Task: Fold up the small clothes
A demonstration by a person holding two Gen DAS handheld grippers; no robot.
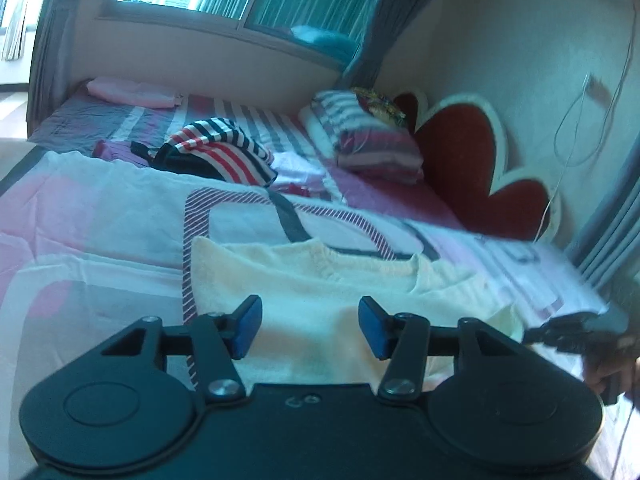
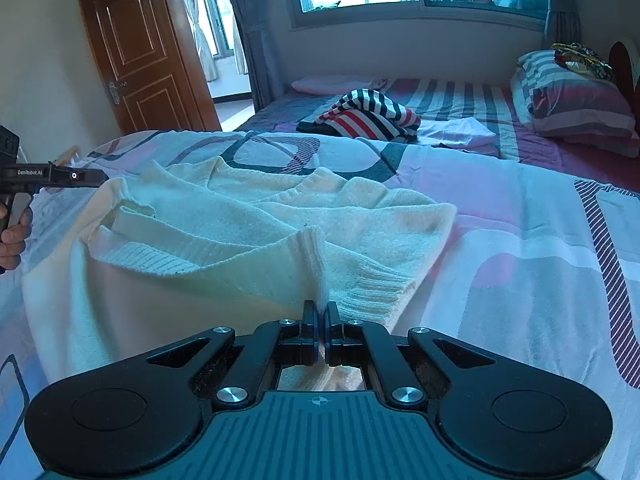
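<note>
Hand-held gripper (image 2: 321, 316) pinching sweater (image 2: 248, 232) hem

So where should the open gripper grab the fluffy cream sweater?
Probably the sweater's left side edge near the ribbed hem, coming in low from the left. It lies loose and raised there, nearest the left gripper, whose jaws are open and empty; the right gripper already pinches the hem.

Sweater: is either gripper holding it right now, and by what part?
The right gripper is shut on the cream sweater, pinching a fold of its ribbed hem. The left gripper is open, holding nothing.
</note>
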